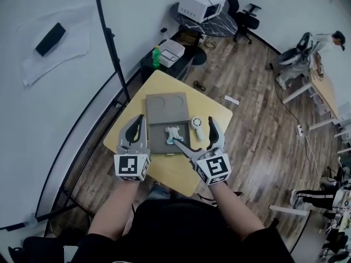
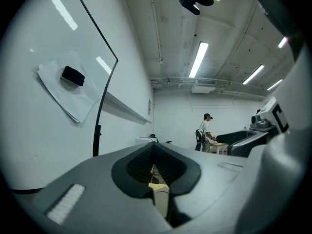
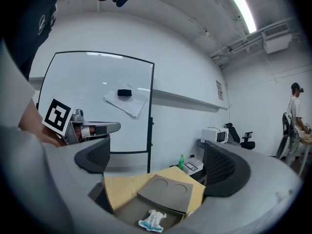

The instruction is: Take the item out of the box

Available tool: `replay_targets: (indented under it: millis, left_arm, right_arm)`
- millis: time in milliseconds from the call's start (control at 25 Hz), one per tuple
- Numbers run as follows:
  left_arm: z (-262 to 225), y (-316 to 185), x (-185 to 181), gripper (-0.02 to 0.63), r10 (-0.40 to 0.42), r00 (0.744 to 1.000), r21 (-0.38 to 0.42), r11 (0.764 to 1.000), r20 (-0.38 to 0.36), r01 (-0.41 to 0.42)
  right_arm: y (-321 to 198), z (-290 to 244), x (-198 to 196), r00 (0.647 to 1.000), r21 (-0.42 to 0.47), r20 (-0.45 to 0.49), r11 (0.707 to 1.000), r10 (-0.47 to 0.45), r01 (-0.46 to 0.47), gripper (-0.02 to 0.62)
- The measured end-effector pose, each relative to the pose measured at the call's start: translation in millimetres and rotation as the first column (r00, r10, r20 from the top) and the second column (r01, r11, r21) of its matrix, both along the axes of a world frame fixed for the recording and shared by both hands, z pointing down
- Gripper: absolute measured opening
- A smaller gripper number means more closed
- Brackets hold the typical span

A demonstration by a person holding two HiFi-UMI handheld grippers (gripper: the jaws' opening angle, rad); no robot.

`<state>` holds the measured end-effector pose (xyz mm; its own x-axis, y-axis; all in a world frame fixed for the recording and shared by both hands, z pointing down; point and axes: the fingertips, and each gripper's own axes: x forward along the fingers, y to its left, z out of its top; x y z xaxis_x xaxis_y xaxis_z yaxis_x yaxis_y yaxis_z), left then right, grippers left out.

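Step in hand: By my reading, the approach to the pick. The box (image 1: 157, 146) stands open on the table (image 1: 170, 171) and the item (image 1: 174, 133) lies inside, not yet gripped.
Item location: On the floor of the box's tray, towards its 3 o'clock side. It is small, white with blue trim, and looks soft.
Lid: The lid (image 1: 167, 108) is folded back flat at 12 o'clock of the tray, its two round recesses facing up.
Right gripper: Your right gripper (image 3: 156, 165) has its claw spread wide and holds nothing. In the right gripper view the item sits low at 6 o'clock between the jaws, apart from both.
Left gripper: Your left gripper (image 1: 140, 122) has its jaws pressed together at the box's 9 o'clock edge. A pale sliver shows at their seam; I cannot tell whether they nip the box wall or only rest beside it.
Other object: A white round gadget (image 1: 196, 126) lies just beside the box at 3 o'clock, near your right gripper's outer jaw.
Next move calls for: Lower the right claw into the tray, straddle the item, close on its middle and lift straight up over the wall.
Caution: The item looks thin and limp, so your jaw tips probably need to reach the tray floor. Keep the outer jaw off the gadget. The box looks light; steady it with the left gripper.
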<state>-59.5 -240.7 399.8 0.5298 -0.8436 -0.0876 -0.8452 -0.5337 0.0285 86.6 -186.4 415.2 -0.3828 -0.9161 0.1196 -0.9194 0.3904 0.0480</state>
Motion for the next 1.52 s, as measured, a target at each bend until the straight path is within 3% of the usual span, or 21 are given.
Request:
replay_targets:
  millis: [560,760,880,1080,1320,1520]
  left_arm:
    - [7,-15,9,0.0,-0.062,0.998,-0.018,0.998,0.012,0.062]
    - [14,-19,3,0.0,-0.08,0.997,-0.034,0.996,0.001,0.08]
    - [20,-20,-1,0.0,-0.087,0.996,-0.045,0.995,0.0,0.087]
    - [29,-22,-7,0.0,-0.097,0.995,-0.068,0.993,-0.007,0.096]
    - [38,-24,-6,0.0,-0.091,0.996,-0.081,0.993,-0.008,0.091]
    - [47,-25,-5,0.0,-0.088,0.996,-0.099,0.991,-0.008,0.087]
  right_arm:
    - [-43,11,8,0.996,-0.056,0.004,0.995,-0.085,0.085,0.597]
    - [-57,38,0,0.991,-0.186,-0.035,0.976,-0.125,0.117,0.597]
    - [-63,67,-4,0.986,-0.313,-0.059,0.94,-0.158,0.132,0.597]
    - [-68,112,-12,0.97,-0.494,-0.107,0.858,-0.22,0.14,0.594]
    - [-72,159,-18,0.943,-0.63,-0.166,0.767,-0.29,0.125,0.592]
    - [-71,201,-19,0.912,-0.735,-0.195,0.67,-0.36,0.107,0.592]
